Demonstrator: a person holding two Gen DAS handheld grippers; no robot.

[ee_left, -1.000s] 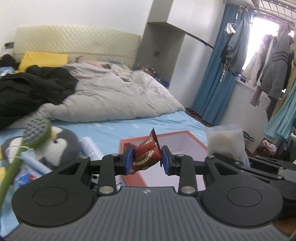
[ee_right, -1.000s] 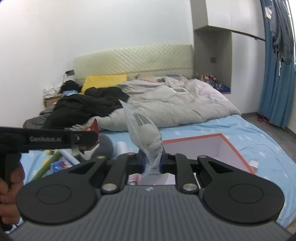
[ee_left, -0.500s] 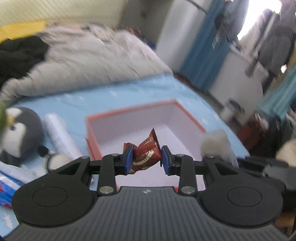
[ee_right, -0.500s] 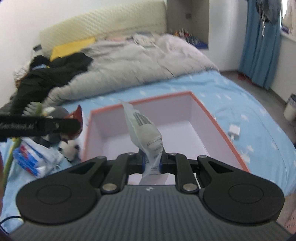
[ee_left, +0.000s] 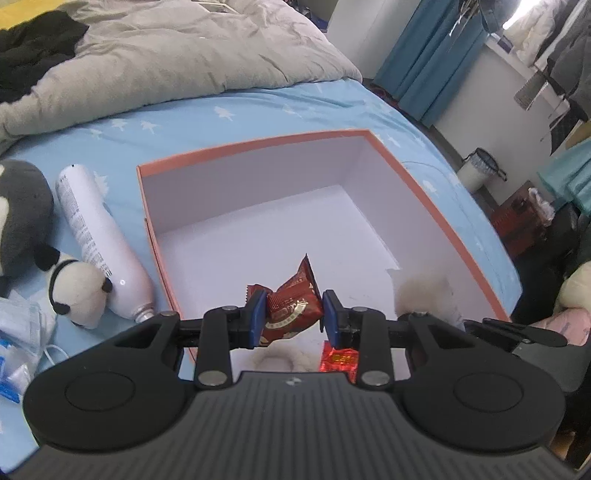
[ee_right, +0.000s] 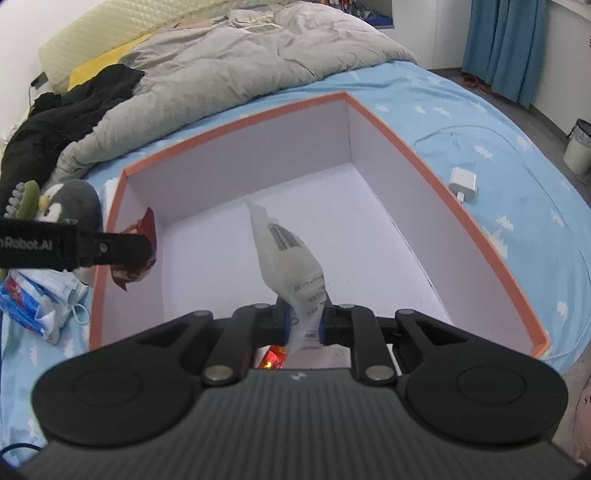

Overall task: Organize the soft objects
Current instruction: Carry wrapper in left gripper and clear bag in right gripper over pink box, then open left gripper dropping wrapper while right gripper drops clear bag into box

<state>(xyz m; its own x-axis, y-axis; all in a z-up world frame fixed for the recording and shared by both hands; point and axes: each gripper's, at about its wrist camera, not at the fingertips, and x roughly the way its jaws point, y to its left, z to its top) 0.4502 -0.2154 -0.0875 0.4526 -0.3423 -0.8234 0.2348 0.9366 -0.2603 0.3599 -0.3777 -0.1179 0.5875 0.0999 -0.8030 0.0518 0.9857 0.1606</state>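
Left gripper (ee_left: 291, 317) clenches red snack packet (ee_left: 291, 308), right gripper (ee_right: 304, 325) clear pouch (ee_right: 291, 266), over orange-rimmed box (ee_left: 255, 143); penguin plush (ee_left: 22, 206), panda plush (ee_left: 79, 291) left outside.

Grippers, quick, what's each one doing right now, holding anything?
Left gripper: closed on the red snack packet.
Right gripper: closed on the clear plastic pouch.

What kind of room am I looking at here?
Most likely a bedroom: a rumpled grey duvet lies on a bed with a blue sheet and a padded headboard, and blue curtains hang by the window.
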